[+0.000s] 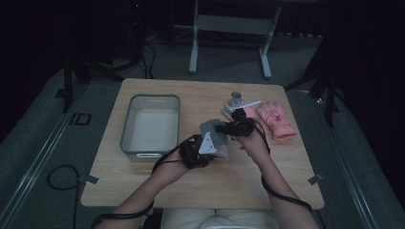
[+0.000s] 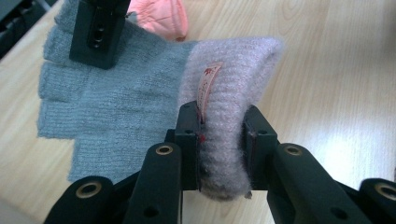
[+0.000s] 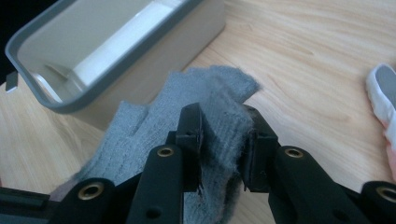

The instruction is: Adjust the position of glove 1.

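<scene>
glove [image 2: 116,107] lies on the table [image 1: 157,186], held at both ends so we can lift it flat. left gripper [image 2: 219,140] clamps its pink cuff; right gripper [image 3: 222,140] pinches its grey finger end. bin [image 3: 116,56] sits just beyond the right gripper.

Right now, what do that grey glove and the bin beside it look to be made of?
The grey glove looks like knitted wool or acrylic: ribbed stitches, with a fuzzy pinkish cuff. The bin seems to be matt plastic, with smooth pale walls and a grey moulded rim.
</scene>
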{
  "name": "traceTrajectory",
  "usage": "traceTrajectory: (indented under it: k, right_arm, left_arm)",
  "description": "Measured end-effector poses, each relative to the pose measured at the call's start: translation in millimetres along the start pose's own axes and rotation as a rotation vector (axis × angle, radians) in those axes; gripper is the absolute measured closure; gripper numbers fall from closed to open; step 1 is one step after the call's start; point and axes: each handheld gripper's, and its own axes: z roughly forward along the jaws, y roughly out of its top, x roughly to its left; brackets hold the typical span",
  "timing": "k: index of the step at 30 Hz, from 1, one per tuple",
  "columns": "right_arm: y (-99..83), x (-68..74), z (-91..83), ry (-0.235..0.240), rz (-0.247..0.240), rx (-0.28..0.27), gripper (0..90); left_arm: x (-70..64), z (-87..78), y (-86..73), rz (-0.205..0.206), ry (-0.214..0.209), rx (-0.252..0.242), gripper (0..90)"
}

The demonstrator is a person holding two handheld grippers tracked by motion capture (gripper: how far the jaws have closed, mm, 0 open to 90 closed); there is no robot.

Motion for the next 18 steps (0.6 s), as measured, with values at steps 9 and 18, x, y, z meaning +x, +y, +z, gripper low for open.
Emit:
traceTrajectory:
  k: [9,18]
  right_arm:
    - [26.2,19.5,7.3,0.019,-0.033,-0.023,72.4]
    - [56.3,40.1,20.5,0.034,-0.082,-0.033,72.4]
  left_arm:
    - [17.2,-29.2,-1.4,0.032,0.025,0.045,72.1]
    - [37.1,-54.0,-12.0,0.042,0.044,0.071,72.0]
